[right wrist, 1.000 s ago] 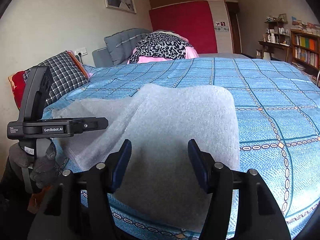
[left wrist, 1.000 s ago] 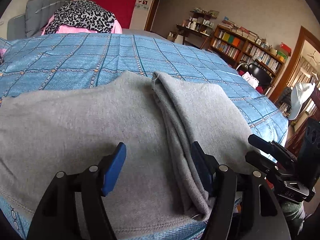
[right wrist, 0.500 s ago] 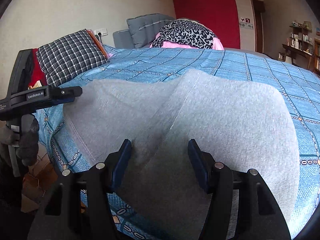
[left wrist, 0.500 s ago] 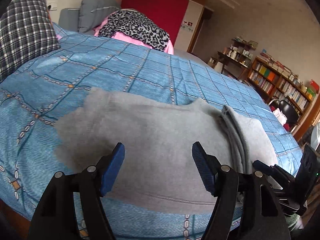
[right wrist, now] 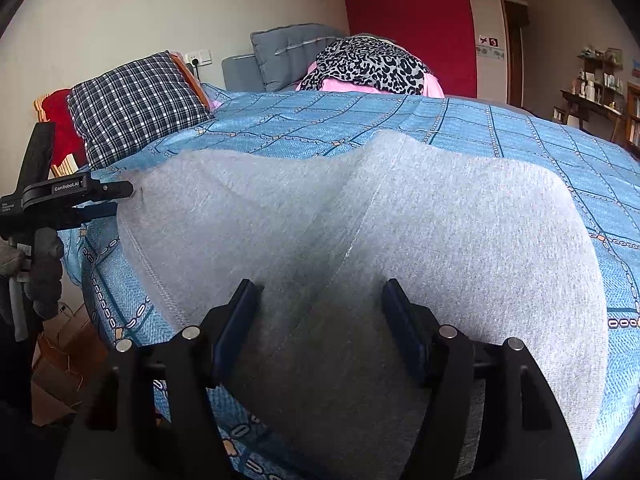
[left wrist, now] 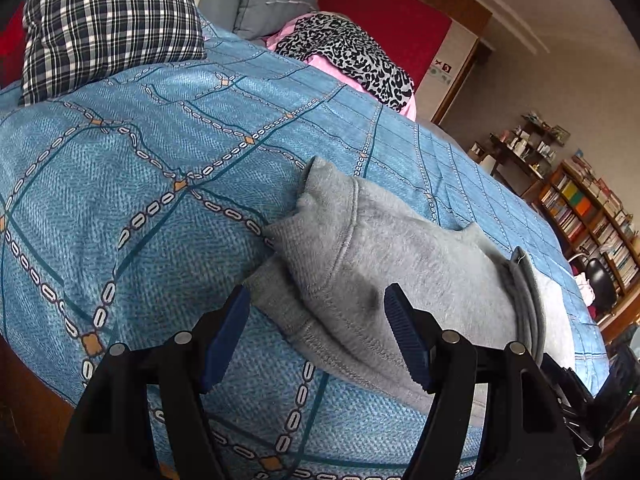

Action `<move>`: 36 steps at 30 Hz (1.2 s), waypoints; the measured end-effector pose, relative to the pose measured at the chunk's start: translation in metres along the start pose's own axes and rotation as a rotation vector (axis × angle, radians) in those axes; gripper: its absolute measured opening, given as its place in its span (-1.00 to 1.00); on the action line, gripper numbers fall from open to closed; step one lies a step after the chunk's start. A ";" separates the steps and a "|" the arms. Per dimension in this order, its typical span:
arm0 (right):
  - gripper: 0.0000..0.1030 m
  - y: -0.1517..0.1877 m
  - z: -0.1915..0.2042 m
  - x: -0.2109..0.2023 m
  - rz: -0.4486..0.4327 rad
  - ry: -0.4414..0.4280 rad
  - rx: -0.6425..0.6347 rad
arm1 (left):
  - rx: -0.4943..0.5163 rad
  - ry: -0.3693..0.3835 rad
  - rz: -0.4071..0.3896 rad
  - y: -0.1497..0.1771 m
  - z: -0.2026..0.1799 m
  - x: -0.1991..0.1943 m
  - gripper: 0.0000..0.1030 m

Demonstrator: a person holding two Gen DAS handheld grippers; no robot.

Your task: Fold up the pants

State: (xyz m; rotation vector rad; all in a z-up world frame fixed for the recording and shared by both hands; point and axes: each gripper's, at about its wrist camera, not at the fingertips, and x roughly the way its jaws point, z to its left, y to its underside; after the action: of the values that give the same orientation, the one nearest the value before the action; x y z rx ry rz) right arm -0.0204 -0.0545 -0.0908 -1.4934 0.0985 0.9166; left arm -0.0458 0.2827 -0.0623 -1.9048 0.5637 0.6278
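Note:
Grey pants (left wrist: 400, 248) lie folded lengthwise on the blue patterned bedspread (left wrist: 120, 160), near its front edge. My left gripper (left wrist: 316, 300) hovers open over their stitched left end, with cloth below the blue pads and none pinched. In the right wrist view the pants (right wrist: 400, 220) spread wide with a seam down the middle. My right gripper (right wrist: 320, 292) stands just above that seam, its jaws opening, with fabric lying under the gap and untouched by the pads. The left gripper (right wrist: 116, 200) shows at the pants' left corner, held by a gloved hand (right wrist: 40, 264).
A plaid pillow (left wrist: 108, 24) lies at the far left of the bed, a leopard-print cloth (left wrist: 348, 52) on pink bedding at the far end. A bookshelf (left wrist: 592, 216) and a chair stand to the right. The bed's front edge drops to the floor.
My left gripper has travelled left along the pants to their stitched end and rolled. My right gripper has come closer over the middle seam, its jaws a little wider.

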 end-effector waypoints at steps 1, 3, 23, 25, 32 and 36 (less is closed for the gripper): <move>0.31 0.000 0.000 0.000 -0.001 -0.001 0.000 | -0.011 0.000 0.006 0.000 0.001 0.001 0.35; 0.31 0.000 -0.001 -0.001 -0.003 -0.002 0.001 | -0.034 0.012 0.018 0.000 0.003 0.005 0.35; 0.31 0.001 -0.003 -0.002 -0.015 -0.008 0.005 | -0.079 0.123 -0.040 -0.012 -0.006 0.004 0.02; 0.31 0.001 -0.004 -0.002 -0.015 -0.009 0.006 | -0.077 0.150 -0.048 -0.013 -0.009 0.002 0.13; 0.31 0.001 -0.004 -0.002 -0.017 -0.012 0.006 | -0.193 0.173 0.042 -0.014 0.010 0.032 0.25; 0.31 0.000 -0.004 -0.002 -0.019 -0.011 0.006 | -0.172 0.144 0.039 -0.018 0.008 0.032 -0.25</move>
State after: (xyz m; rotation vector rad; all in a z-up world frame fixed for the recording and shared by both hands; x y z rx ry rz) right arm -0.0201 -0.0590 -0.0898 -1.4815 0.0787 0.9087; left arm -0.0119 0.2940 -0.0734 -2.1170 0.6576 0.5830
